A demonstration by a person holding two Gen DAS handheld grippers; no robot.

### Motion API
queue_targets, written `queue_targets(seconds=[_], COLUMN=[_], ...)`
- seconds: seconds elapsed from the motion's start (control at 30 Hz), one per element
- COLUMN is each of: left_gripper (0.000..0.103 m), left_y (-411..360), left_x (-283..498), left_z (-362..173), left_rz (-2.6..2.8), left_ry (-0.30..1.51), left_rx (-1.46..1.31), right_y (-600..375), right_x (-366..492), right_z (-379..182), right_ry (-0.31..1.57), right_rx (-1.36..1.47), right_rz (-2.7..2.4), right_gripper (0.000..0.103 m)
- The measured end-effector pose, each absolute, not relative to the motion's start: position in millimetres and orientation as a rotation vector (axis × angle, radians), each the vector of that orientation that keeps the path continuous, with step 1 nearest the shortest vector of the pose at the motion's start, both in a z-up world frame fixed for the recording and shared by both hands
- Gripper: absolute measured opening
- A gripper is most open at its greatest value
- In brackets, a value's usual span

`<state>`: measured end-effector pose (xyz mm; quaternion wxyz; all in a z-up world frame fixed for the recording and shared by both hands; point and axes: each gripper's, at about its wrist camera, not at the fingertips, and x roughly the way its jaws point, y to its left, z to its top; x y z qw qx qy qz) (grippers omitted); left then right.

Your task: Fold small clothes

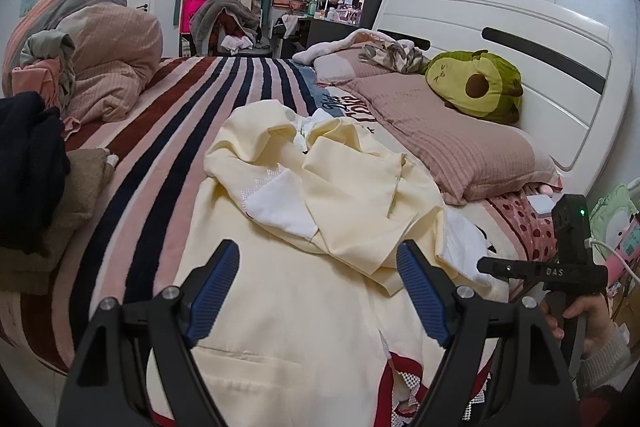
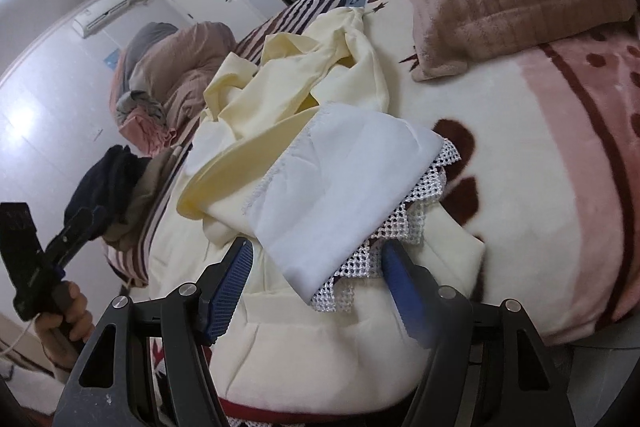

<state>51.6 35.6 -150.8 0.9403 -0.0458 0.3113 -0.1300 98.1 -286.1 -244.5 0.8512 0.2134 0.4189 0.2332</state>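
A pale yellow garment [image 1: 340, 195] lies crumpled on the bed, with a white lining flap [image 2: 340, 195] and white mesh [image 2: 404, 223] turned outward. My left gripper [image 1: 317, 251] hovers open just above the garment's smooth near part, and its blue pads touch nothing. My right gripper [image 2: 320, 251] is open too. The corner of the white flap and the mesh lie between its spread jaws, and the pads do not press on them. A hand [image 1: 576, 319] holds the right tool at the bed's right side.
A pink ribbed pillow [image 1: 452, 135], an avocado plush [image 1: 476, 83] and a white headboard [image 1: 520, 39] are at the right. Dark and beige clothes [image 1: 36, 171] are stacked at the left, behind them a bundled pink quilt [image 1: 108, 67]. Striped blanket [image 1: 172, 131] covers the bed.
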Motion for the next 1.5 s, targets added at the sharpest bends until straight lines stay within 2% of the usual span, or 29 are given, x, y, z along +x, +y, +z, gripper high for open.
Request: queue_targets(seconds=[0.1,0.17,0.23,0.3,0.47,0.53,0.57,0.83,1.17,1.33,1.5], left_gripper=[0.078,0.078,0.078,0.078,0.078,0.078,0.078,0.078,0.078,0.078,0.078], left_y=[35.9,36.0,37.1,38.9,39.7,39.8,39.5,31.5,24.3,28.5,26.7], left_x=[51.7,51.6,51.5,52.2,52.4,53.0,53.5,56.8,56.2,58.9,63.1], left_z=[-151.4,-151.2,-150.6,-150.5,-150.3,-150.4,-150.4,-148.8,-151.3,-152.8,-156.6], left_rz=[-0.262,-0.259,-0.251,-0.247,-0.249,-0.251,-0.251,-0.277,-0.267,-0.253,-0.255], left_ry=[0.636,0.636,0.633,0.633,0.632,0.631,0.631,0.629,0.646,0.652,0.662], left_rx=[-0.092,-0.086,-0.079,-0.081,-0.077,-0.068,-0.068,-0.08,-0.048,-0.06,-0.058], right_y=[-281.2,-277.4,-273.9,-270.0,-261.6,-260.3,-260.6,-273.5,-262.0,-255.6,-255.5], right_x=[104.9,106.9,105.9,107.6,117.3,115.6,114.0,102.1,126.7,127.5,127.8], right_z=[-244.1,-241.4,-235.1,-231.6,-236.6,-237.7,-237.3,-243.2,-246.3,-237.5,-233.9], right_ry=[0.873,0.856,0.816,0.801,0.868,0.878,0.875,0.914,0.863,0.798,0.758], right_rx=[0.44,0.425,0.406,0.389,0.411,0.394,0.383,0.452,0.526,0.507,0.482], right_rz=[0.473,0.455,0.448,0.468,0.494,0.467,0.449,0.464,0.5,0.517,0.504], right_gripper=[0.062,0.05,0.025,0.02,0.024,0.042,0.046,0.051,0.051,0.033,0.033])
